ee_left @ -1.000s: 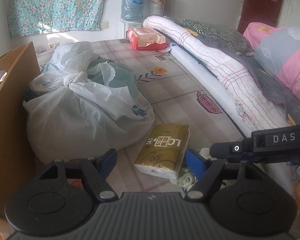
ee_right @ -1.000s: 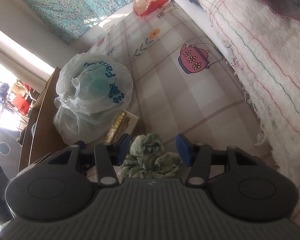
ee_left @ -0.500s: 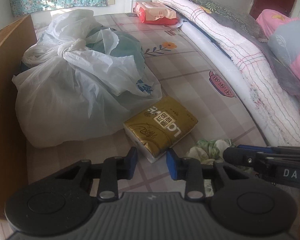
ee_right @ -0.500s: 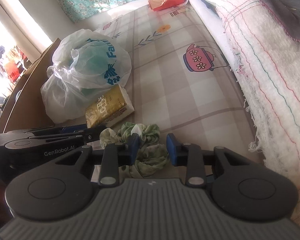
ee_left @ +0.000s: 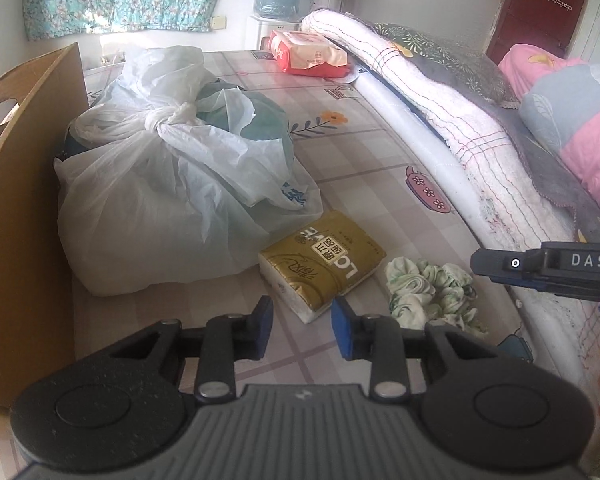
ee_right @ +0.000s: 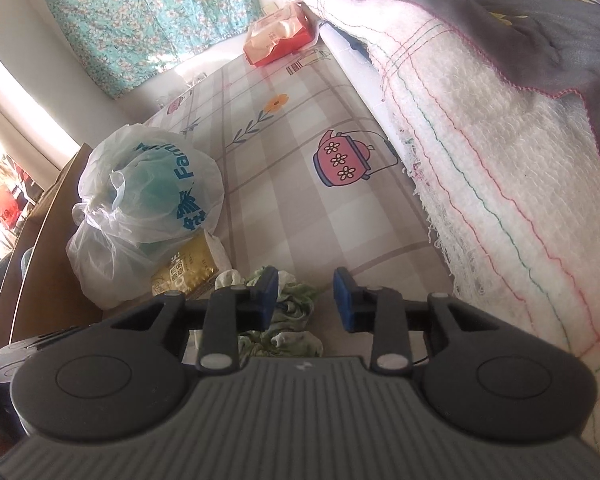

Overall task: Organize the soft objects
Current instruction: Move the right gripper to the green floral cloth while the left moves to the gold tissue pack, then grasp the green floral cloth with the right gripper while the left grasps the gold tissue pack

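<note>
A bed covered by a checked sheet (ee_left: 380, 184) is seen in both wrist views, and the soft things to be organized lie on it. A green-and-white scrunchie (ee_left: 432, 292) rests on the sheet just beside a gold tissue pack (ee_left: 324, 260), which in turn touches a knotted white plastic bag (ee_left: 172, 184) set against a cardboard box (ee_left: 24, 184). A red tissue pack (ee_left: 308, 54) lies well apart at the far end of the bed, beside a rolled white blanket (ee_left: 440, 120). The left gripper (ee_left: 301, 322) is held low over the sheet with its fingers apart and nothing between them, the near corner of the gold tissue pack lying just ahead of the gap. The right gripper (ee_right: 306, 300) is also held with its fingers apart and empty; the scrunchie (ee_right: 284, 312) is seen beneath and behind its left finger (ee_right: 266, 298), not inside the gap. The step in hand appears to be the approach to a pickup, with nothing yet grasped. For the next move, the right gripper would probably need to be shifted toward the scrunchie so that the cloth sits between the fingers before they are brought together.
</note>
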`<state>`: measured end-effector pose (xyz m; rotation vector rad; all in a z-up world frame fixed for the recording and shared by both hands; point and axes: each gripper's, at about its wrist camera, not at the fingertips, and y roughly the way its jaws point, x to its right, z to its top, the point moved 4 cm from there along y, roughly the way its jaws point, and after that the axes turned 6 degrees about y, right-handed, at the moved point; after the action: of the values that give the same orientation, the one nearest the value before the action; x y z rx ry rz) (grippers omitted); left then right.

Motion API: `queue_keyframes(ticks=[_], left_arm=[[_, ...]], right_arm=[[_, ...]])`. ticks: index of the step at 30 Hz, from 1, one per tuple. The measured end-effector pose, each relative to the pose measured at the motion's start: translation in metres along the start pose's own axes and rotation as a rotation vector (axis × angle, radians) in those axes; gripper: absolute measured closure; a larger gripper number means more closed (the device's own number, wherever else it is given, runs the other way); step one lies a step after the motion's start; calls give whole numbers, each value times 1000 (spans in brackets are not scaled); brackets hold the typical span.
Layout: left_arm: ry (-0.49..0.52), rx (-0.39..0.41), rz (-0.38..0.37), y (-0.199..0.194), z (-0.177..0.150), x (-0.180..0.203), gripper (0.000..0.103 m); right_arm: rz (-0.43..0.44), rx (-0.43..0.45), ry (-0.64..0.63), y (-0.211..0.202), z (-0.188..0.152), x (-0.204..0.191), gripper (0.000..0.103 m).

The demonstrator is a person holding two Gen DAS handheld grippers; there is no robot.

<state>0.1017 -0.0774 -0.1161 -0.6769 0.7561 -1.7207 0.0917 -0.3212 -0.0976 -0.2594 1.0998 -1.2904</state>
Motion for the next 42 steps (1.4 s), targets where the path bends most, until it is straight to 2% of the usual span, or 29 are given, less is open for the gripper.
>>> queue_keyframes(ticks=[4,9,14,18,24,28,32,35,38,42], left_arm=[[0,26,-6,-2,2,1,71],[-10,25,-33,2,4,0,71],[-38,11,-44,9,3,-6,71],[-66,-3,-67,12,1,-11,71],[-43,-17,-97,9,-3,-12,67],[-44,-53,-169,3,-10,-12,61],[-48,-108,-281,-5,-21,-9,60],[-35,-128,-333,-12,-29,-5,60],[10,-101,-323,-26,-32,0,54],[80,-20,-314,-44,-25,3,44]], right_arm=[[66,15,5,-6,9,-12,68],[188,-62,31,20,22,-39,66],[205,-138,17,63,33,-65,64],[186,-227,-9,94,28,-77,62],[218,-271,-63,98,19,-92,58],[257,-302,-85,95,17,-94,57],[306,-345,-115,94,10,-99,57],[343,-373,-127,91,4,-102,56],[344,-342,-124,80,4,-99,56],[335,-238,-102,49,17,-83,56]])
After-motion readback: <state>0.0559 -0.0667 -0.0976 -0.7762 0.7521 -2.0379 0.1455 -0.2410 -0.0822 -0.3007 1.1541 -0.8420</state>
